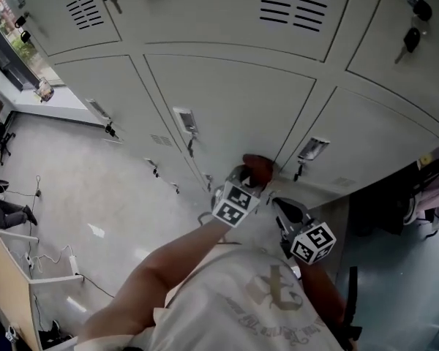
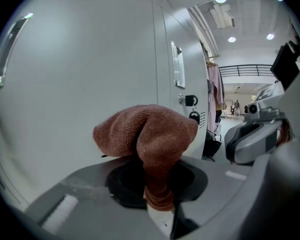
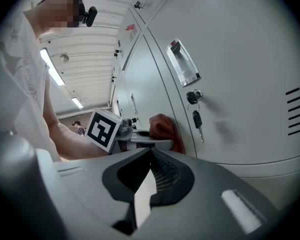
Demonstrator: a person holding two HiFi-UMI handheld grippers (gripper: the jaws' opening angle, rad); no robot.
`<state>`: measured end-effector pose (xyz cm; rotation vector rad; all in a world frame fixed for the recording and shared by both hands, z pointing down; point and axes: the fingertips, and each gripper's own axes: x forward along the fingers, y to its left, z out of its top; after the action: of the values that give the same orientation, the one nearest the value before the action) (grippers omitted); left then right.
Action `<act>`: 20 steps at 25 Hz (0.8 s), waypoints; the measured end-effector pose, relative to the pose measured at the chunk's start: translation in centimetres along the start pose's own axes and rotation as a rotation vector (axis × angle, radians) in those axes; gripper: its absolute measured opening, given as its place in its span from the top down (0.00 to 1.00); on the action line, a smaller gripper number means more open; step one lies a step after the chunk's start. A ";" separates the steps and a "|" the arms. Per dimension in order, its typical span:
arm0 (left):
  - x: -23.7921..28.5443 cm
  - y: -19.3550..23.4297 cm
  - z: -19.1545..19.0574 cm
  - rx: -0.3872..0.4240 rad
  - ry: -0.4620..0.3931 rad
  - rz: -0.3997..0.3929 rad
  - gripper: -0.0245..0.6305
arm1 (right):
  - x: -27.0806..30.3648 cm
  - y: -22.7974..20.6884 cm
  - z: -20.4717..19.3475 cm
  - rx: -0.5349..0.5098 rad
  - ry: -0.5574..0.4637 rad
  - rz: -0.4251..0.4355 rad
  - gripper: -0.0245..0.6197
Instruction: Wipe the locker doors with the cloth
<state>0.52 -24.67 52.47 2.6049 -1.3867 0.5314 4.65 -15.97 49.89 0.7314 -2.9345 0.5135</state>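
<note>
A rust-brown cloth (image 1: pixel 258 167) is bunched against the lower edge of a grey locker door (image 1: pixel 234 101). My left gripper (image 1: pixel 247 179) is shut on it. In the left gripper view the cloth (image 2: pixel 147 134) bulges out of the closed left gripper (image 2: pixel 157 181), with the door (image 2: pixel 80 74) close on the left. My right gripper (image 1: pixel 282 209) hangs just to the right and nearer to me, off the door. In its own view the right gripper (image 3: pixel 150 153) is shut with nothing in it, and past it are the cloth (image 3: pixel 165 129) and the left gripper's marker cube (image 3: pixel 104 129).
Rows of grey lockers with recessed handles (image 3: pixel 182 64) and keys (image 3: pixel 196 119) hanging from locks fill the wall. A pale floor (image 1: pixel 95 196) with cables and a desk corner (image 1: pixel 14 291) lies left. Dark items (image 1: pixel 395 203) stand at the right. Clothes (image 2: pixel 213 99) hang past the lockers.
</note>
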 end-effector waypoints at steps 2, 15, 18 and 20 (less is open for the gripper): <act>-1.2 1.6 -0.6 -0.018 -0.001 0.021 0.84 | 0.9 0.6 -0.1 0.003 0.008 0.011 0.95; -5.4 8.6 -3.7 -0.053 0.009 0.072 0.84 | 5.3 3.1 0.1 -0.016 0.004 0.011 0.95; -6.2 10.0 -4.8 -0.064 0.021 0.079 0.84 | 6.0 3.8 -0.2 -0.009 0.005 0.001 0.95; -6.8 11.2 -5.9 -0.072 0.038 0.091 0.84 | 6.4 4.4 -0.4 -0.011 0.008 -0.001 0.95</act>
<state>-13.56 -24.05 54.96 2.4724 -1.4896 0.5290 -3.11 -15.05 49.86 0.7280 -2.9271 0.4990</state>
